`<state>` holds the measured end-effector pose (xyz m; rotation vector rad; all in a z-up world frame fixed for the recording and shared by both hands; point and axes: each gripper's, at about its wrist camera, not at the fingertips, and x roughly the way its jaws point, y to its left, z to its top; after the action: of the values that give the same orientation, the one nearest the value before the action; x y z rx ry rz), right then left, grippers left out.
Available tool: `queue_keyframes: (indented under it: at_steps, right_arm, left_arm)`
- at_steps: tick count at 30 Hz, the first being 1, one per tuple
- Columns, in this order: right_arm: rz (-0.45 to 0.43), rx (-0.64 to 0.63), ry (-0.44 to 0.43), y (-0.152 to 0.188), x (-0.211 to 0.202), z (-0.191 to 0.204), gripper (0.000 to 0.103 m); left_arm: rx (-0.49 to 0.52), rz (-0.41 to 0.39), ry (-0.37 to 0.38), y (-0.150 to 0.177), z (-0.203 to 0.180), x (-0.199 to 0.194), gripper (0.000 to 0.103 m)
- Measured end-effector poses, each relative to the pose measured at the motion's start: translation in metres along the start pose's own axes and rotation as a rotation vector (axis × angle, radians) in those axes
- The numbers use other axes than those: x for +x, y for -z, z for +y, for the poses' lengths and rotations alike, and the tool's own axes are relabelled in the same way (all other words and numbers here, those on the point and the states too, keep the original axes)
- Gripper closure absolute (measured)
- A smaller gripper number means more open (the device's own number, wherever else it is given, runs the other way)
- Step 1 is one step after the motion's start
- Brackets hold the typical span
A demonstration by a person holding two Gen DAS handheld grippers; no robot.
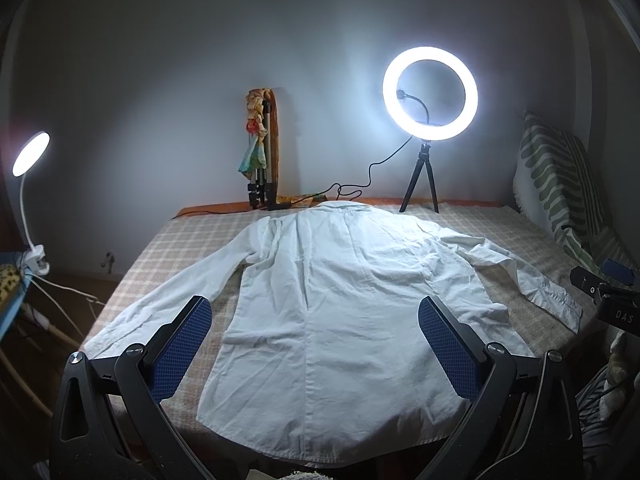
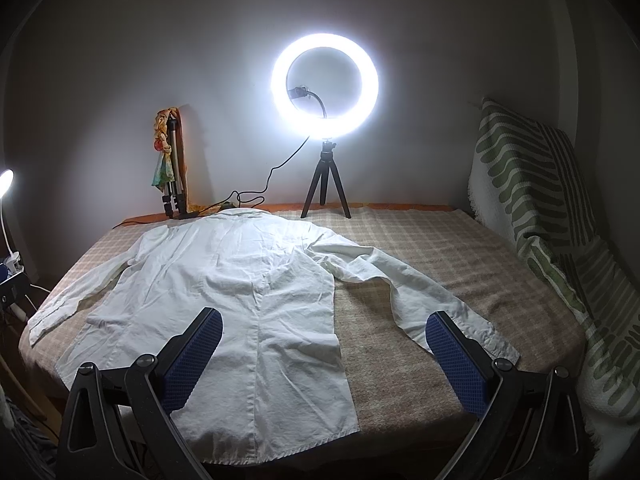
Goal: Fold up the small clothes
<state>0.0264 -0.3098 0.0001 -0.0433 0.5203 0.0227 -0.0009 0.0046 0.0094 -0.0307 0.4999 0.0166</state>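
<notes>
A white long-sleeved shirt (image 1: 340,320) lies flat, back side up, on the checked blanket (image 1: 192,240), collar at the far end and both sleeves spread outward. It also shows in the right wrist view (image 2: 240,300). My left gripper (image 1: 316,312) is open and empty above the shirt's lower body near the hem. My right gripper (image 2: 324,328) is open and empty above the shirt's right edge, between its body and the right sleeve (image 2: 420,300). The right gripper's body shows at the right edge of the left wrist view (image 1: 608,296).
A lit ring light on a small tripod (image 1: 430,94) stands at the bed's far edge, its cable (image 1: 360,184) trailing to the collar. A folded tripod with a cloth doll (image 1: 260,148) leans on the wall. A striped pillow (image 2: 532,184) stands at right. A clip lamp (image 1: 30,154) is at left.
</notes>
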Motion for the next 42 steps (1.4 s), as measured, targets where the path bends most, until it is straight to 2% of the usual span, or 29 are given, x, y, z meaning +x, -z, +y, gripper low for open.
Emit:
queue_keyframes:
  at_steps: [42]
  right_arm:
    - [-0.009, 0.014, 0.030, -0.0021, -0.0042, -0.0011, 0.000]
  left_arm:
    - [-0.016, -0.003, -0.003, 0.0010, 0.0051, 0.0021, 0.000]
